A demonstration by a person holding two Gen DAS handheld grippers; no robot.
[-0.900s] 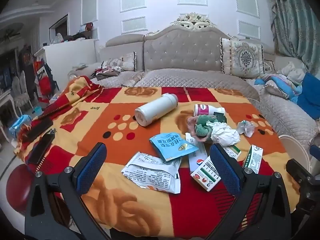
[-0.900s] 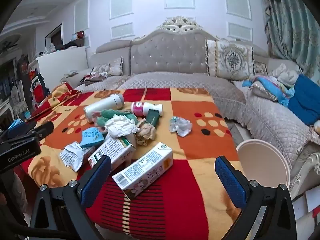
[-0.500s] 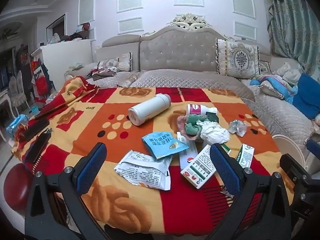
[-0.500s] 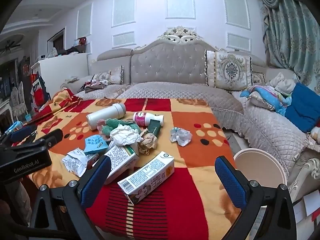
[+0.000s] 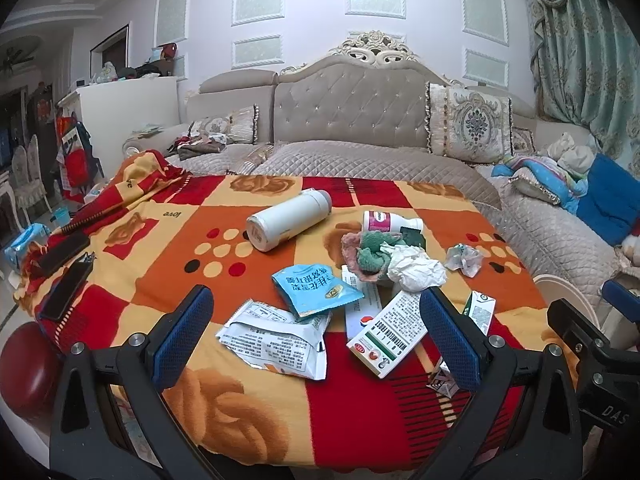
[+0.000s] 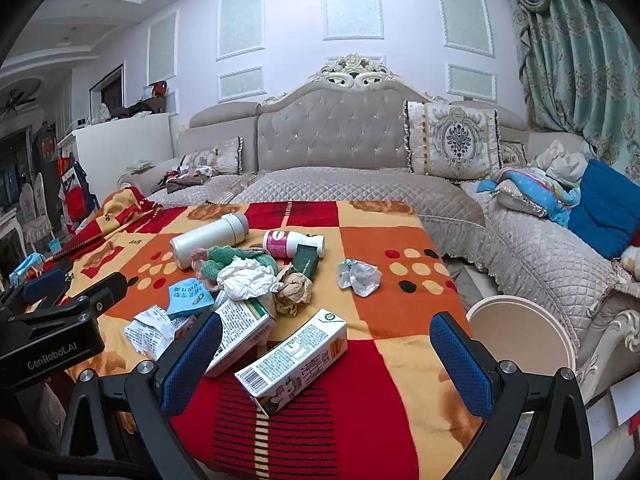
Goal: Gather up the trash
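Nearest, the drink carton point(image 6: 294, 362) lies flat on the blanket-covered surface point(image 6: 384, 420), light, crushable, best pinched across its narrow sides. Both the right hand-held gripper point(image 6: 326, 354) and left hand-held gripper point(image 5: 316, 332) gape empty.

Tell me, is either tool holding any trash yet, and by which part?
Nothing is held. The left tool and right tool both stand wide open above the blanket, touching nothing.

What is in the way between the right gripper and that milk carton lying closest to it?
Nothing visible. The right gripper is open, and the milk carton lies on the blanket right in front of it, apart from the pile.
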